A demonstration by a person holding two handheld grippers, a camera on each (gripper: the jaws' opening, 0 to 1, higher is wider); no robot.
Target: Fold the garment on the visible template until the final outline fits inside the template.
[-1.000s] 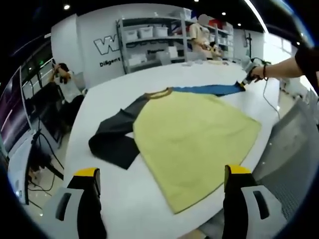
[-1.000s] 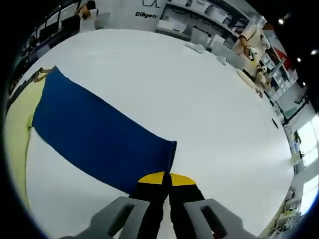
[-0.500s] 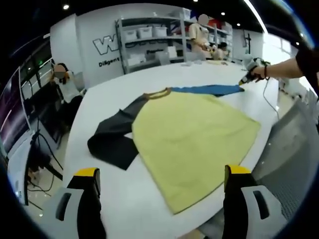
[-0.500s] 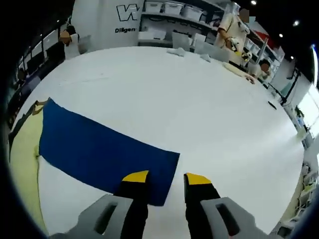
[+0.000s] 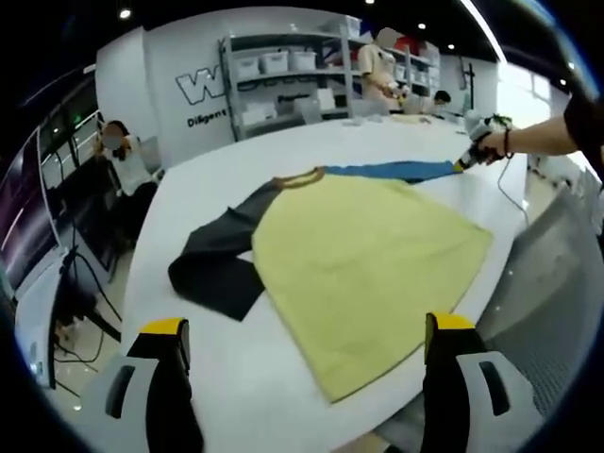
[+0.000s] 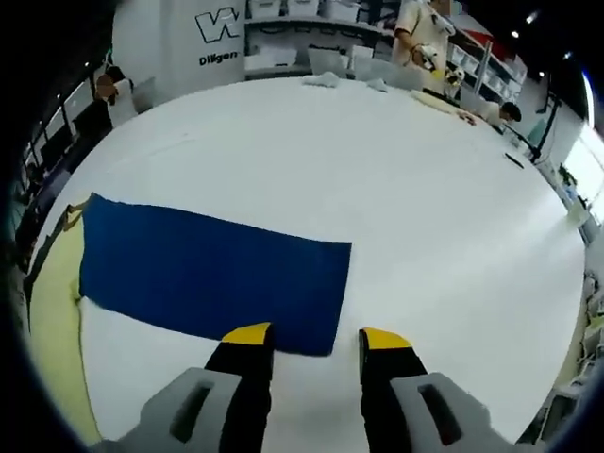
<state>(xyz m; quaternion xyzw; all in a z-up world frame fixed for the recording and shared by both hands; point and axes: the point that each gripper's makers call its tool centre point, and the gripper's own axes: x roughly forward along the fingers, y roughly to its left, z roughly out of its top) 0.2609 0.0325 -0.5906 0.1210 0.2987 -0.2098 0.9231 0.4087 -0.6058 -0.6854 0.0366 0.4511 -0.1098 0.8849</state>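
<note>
The garment [image 5: 359, 260] lies spread flat on the white desk [image 5: 236, 377]. The left gripper [image 5: 307, 330] hangs open near its hem; the right gripper [image 6: 314, 342] gapes just behind the blue sleeve [image 6: 212, 274]. Better to pinch the cuff's corner cleanly, then fold inward.

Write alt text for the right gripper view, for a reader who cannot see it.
A blue sleeve lies flat on a white table, joined at its far left to the shirt's yellow body. The right gripper hovers open at the sleeve's cuff end, its yellow-tipped fingers apart.
</note>
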